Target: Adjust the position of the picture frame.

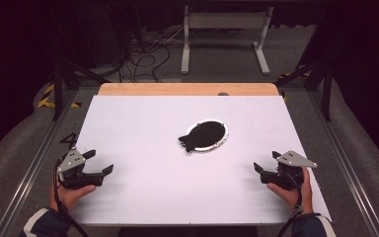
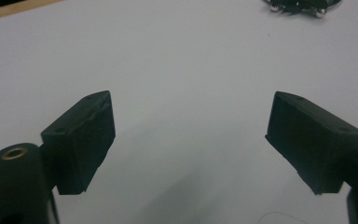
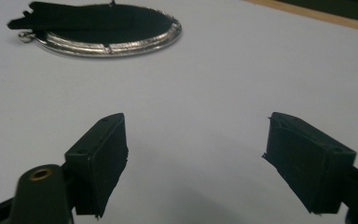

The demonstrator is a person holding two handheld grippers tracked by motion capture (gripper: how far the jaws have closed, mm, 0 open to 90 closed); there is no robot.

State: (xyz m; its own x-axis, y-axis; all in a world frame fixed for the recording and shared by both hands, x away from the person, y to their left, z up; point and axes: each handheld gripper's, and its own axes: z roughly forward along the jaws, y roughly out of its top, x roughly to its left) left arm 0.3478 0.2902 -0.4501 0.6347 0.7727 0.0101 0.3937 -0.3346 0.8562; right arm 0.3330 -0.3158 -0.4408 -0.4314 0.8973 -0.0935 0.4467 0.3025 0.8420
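High view: a silver oval tray (image 1: 221, 139) with a black cloth (image 1: 201, 135) lying on it sits just right of the frame's centre on the white table (image 1: 143, 123). The left gripper (image 1: 101, 162) rests at lower left and the right gripper (image 1: 265, 161) at lower right, both well apart from the tray, jaws spread wide with nothing between them.
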